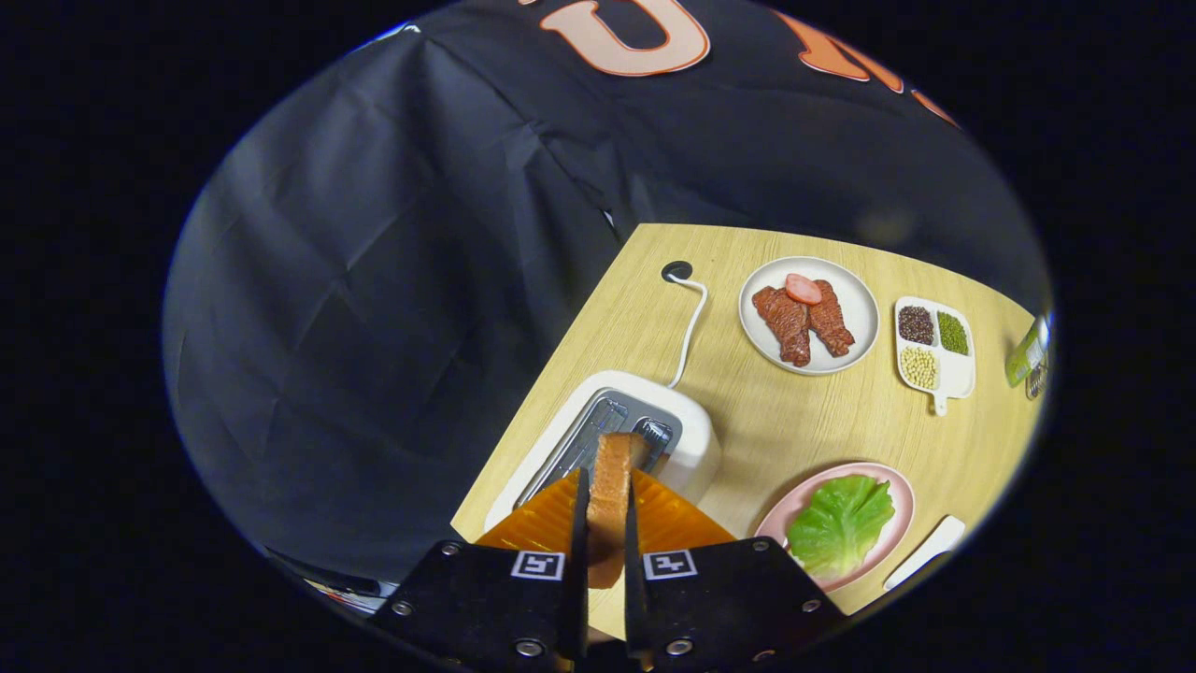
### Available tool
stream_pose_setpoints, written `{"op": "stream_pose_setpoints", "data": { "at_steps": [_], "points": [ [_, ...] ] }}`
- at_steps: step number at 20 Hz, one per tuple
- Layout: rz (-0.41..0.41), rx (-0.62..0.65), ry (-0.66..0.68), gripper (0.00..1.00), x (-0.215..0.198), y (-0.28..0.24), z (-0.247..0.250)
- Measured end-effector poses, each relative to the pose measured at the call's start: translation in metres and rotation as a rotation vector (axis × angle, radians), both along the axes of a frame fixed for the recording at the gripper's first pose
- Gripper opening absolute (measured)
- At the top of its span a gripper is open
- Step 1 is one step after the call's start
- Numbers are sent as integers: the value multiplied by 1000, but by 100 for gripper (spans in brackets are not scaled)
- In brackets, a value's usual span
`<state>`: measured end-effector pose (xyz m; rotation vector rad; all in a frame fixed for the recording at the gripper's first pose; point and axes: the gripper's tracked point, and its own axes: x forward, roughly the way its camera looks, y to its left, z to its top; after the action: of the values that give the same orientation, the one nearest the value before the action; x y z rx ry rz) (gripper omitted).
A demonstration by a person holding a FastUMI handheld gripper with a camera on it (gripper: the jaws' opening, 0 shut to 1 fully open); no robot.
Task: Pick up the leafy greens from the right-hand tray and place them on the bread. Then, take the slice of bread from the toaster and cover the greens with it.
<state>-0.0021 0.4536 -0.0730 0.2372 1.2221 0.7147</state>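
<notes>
Tongs (605, 523) clamped on golden-brown toast slice (612, 486).
Held above white rectangular toaster (687, 444); green lettuce leaf (841, 522) on pink round plate (899, 486) nearby.

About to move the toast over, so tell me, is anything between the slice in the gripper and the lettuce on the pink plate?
Nothing visible. The gripper is shut on the bread slice above the toaster; only bare table separates it from the lettuce on the pink plate.
</notes>
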Motion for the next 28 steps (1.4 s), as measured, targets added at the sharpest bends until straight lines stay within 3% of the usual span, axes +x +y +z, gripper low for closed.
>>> {"op": "stream_pose_setpoints", "data": {
  "at_steps": [7,17,28],
  "points": [
    [-43,126,-13,16,0,-30,18],
    [-88,177,13,16,-12,-86,8],
    [-148,170,26,16,-20,-139,-47]
  ]
}}
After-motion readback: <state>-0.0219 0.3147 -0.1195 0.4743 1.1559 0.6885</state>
